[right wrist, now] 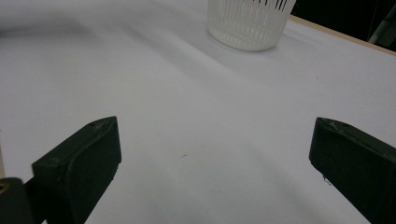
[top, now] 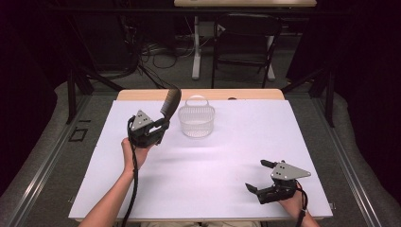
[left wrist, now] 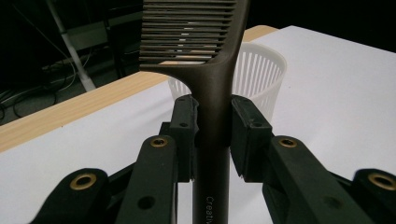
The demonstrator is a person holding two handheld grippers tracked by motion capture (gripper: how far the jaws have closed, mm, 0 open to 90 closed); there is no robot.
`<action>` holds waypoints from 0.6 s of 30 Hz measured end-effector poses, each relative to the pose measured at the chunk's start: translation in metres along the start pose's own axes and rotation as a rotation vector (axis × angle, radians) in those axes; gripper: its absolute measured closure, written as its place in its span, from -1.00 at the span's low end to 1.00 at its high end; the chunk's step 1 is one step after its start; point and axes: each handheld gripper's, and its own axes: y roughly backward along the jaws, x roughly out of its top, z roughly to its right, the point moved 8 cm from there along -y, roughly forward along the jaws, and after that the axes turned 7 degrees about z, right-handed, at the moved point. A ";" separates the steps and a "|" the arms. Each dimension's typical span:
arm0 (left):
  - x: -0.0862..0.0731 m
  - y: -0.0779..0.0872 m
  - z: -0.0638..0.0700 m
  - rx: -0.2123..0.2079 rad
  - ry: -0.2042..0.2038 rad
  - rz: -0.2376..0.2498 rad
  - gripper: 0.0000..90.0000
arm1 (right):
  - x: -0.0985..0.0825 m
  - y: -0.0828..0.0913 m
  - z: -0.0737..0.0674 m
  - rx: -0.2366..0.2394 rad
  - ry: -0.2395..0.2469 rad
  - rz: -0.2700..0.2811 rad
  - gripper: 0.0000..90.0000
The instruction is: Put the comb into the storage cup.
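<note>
i read the job as getting the comb (top: 170, 102) into the white basket (top: 196, 124), and i'd say it is about halfway. the pickup is done: the comb is off the table, carried upright in my left gripper (top: 160, 128), just to the left of the basket and a little nearer to me than its rim. what is left is the carry over the basket's mouth, lowering the toothed end or the handle inside, and letting go. nothing lies in the basket yet, as far as i can see through its slats.

in the left gripper view the two pads (left wrist: 186, 128) press on either side of the comb's handle, so the jaws are closed on it, with the teeth standing above them and the basket right behind. the grip looks square and steady.

my right gripper (top: 257, 177) rests low on the white table (top: 227, 161), well apart from the basket on its near right side, jaws spread wide and holding nothing.
</note>
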 end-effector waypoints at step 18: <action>0.006 -0.006 -0.006 0.013 0.017 0.018 0.61 | 0.000 0.000 -0.001 -0.001 0.009 -0.007 -0.96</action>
